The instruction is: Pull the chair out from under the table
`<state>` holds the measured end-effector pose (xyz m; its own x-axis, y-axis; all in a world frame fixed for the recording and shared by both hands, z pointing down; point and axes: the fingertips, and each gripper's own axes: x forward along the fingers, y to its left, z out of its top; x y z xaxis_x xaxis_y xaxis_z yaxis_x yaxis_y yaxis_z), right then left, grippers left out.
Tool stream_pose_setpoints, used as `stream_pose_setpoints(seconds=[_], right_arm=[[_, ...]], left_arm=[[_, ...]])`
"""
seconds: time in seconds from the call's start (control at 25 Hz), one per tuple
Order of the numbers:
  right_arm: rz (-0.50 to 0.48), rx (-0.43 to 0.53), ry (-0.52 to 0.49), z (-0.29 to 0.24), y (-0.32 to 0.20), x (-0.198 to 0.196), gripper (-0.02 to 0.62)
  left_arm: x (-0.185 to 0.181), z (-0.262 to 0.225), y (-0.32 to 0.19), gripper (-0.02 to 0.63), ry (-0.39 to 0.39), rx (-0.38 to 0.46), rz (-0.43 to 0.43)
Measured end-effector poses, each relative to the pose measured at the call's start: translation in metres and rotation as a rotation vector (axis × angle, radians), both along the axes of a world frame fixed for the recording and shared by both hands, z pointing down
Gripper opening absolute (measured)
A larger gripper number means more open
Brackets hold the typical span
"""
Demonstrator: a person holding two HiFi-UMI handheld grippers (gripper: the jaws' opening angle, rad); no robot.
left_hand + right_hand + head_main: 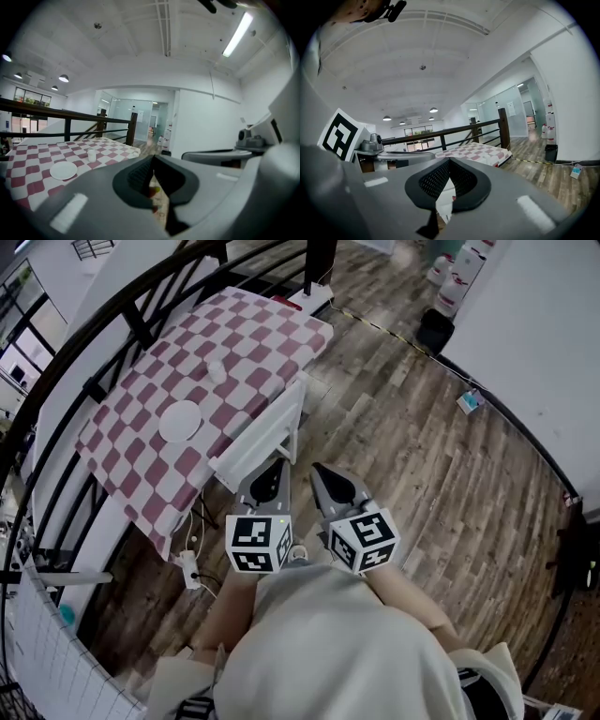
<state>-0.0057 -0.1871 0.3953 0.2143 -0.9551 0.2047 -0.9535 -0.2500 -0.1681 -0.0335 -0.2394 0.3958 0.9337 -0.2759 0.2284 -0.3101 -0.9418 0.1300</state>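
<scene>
You are on the approach: your left gripper (272, 467) and right gripper (319, 472) both have their jaws closed together on nothing, just beside the white chair (265, 427) tucked against the checkered table (141, 474), so next open them to grasp its backrest.

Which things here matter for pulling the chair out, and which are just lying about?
For the job: white chair; checked table; left tool; right tool.
Lying about: plate; cup; power strip; black bin.
</scene>
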Motion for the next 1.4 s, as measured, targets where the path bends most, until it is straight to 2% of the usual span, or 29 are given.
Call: stream_pose_setpoints(seconds=[0.56,0.88,1.16,1.4], right_arm=[[-0.07,-0.01,-0.003,0.006,-0.067,0.024,-0.003],[-0.096,-0.006,-0.035,0.013,-0.083,0.029,-0.003],[-0.143,-0.024,-0.051,0.021,-0.095,0.028,-0.003],[-0.228,-0.037,-0.034,0.023,-0.116,0.034,-0.003]], left_arm=[[0.019,0.009,-0.064,0.011,-0.01,-0.003,-0.065],[0.021,0.013,-0.082,0.011,-0.027,-0.01,-0.093],[0.009,0.024,-0.094,0.011,-0.053,-0.03,-0.156],[0.008,0.029,-0.11,0.011,-0.064,-0.04,-0.234]])
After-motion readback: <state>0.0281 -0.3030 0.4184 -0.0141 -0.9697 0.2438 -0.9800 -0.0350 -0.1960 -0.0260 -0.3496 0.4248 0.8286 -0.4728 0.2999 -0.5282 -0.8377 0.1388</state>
